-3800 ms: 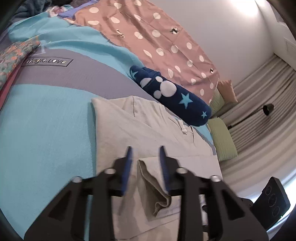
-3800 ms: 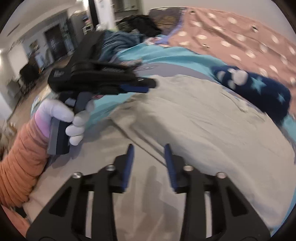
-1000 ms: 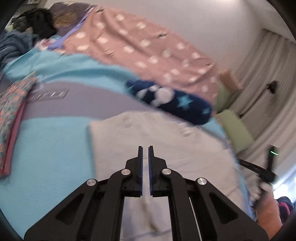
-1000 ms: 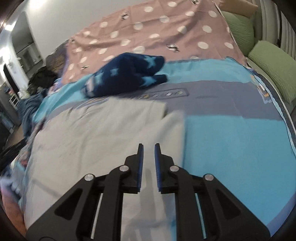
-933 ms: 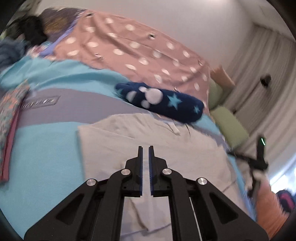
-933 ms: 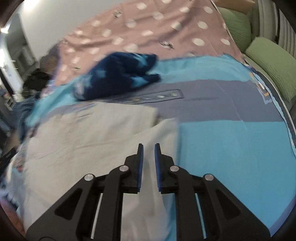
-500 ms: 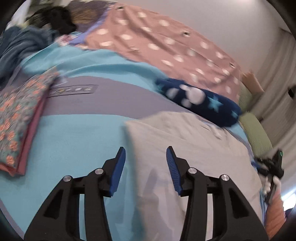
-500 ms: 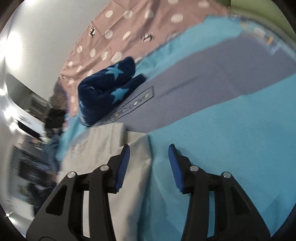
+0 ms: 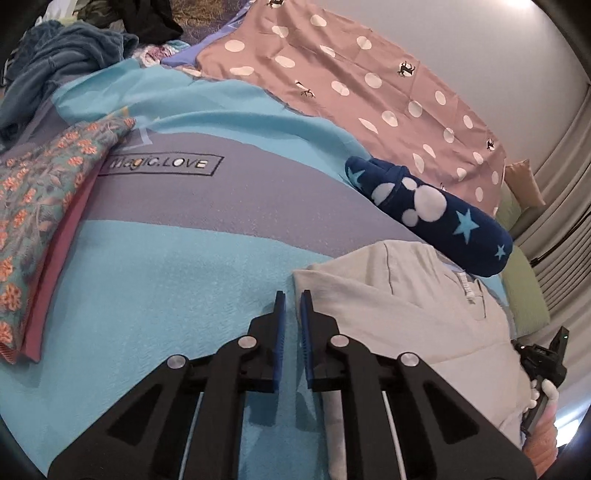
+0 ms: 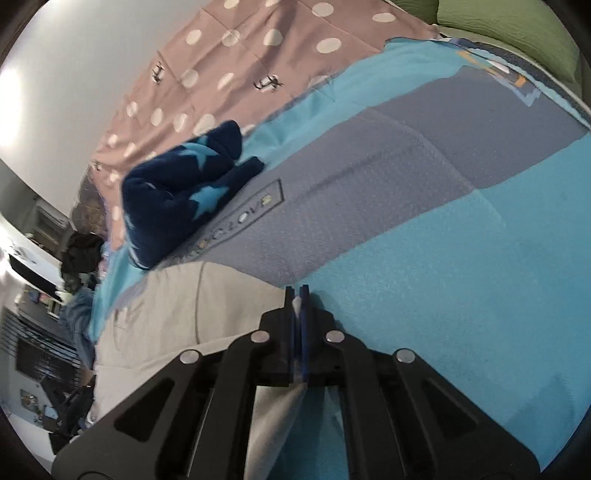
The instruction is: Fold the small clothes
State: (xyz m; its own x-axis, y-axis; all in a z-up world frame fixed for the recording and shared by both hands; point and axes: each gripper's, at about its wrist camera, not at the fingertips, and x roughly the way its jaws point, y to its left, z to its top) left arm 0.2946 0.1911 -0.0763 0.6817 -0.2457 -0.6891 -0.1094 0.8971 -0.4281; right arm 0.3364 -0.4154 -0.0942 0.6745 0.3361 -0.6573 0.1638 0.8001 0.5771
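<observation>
Since half a second ago both our tools have drawn their blue pads in. Our right tool (image 10: 298,295) now pinches a corner of the pale grey garment (image 10: 207,310) tight between its pads, a tuft of cloth showing at the tips. Our left tool (image 9: 290,299) stands narrowed to a slim gap at the garment's (image 9: 399,317) near edge; we cannot tell whether any cloth sits between its pads, though turquoise bedding shows through the gap. From there the garment lies spread flat on the bed, its neckline and white label toward the navy star-print fleece item (image 9: 436,218) just beyond it. Under everything runs a turquoise and grey bedspread (image 9: 155,258) bearing a "Magic.LOVE" patch (image 9: 162,165). Off to the left rests a floral-print fabric (image 9: 40,192) over a pink layer. Farther back stretches a dusty pink polka-dot sheet (image 9: 354,77), with green cushions (image 10: 513,33) at the bed's far end.
</observation>
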